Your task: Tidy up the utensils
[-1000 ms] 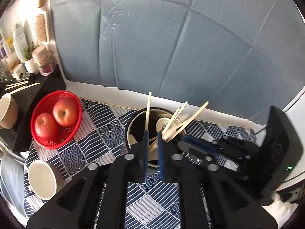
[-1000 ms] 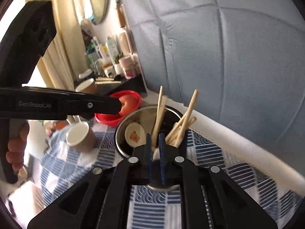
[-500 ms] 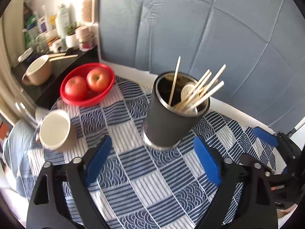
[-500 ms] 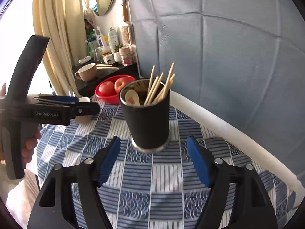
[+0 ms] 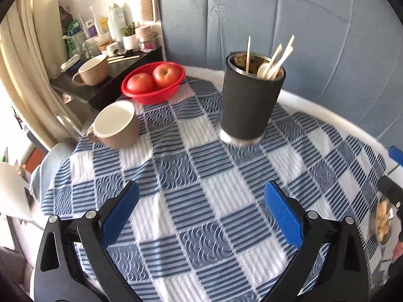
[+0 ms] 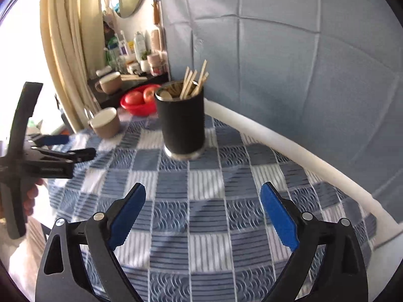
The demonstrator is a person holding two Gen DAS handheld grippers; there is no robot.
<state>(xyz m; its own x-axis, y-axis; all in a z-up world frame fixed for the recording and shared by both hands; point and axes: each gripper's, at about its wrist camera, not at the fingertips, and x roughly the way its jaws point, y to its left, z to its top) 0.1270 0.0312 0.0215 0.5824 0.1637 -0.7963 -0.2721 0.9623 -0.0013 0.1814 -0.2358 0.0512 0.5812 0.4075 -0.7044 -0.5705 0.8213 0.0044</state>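
Note:
A black utensil holder with a steel rim stands upright on the blue checked tablecloth. Several wooden chopsticks and spoons stick out of its top. My left gripper hovers over the cloth well short of the holder, and its jaws are opening wide with nothing between them. In the right wrist view the holder and its chopsticks sit ahead. My right gripper is likewise back from it, its jaws opening and empty. The left gripper shows at the left there, held by a hand.
A red basket with two apples sits at the back left. A beige mug stands near the table's left edge. A black side shelf carries another mug and bottles. A blue padded wall rises behind the white table rim.
Both grippers were shut over the holder's mouth. They have opened wide and drawn back from it, so the whole holder now stands ahead of them on the cloth.

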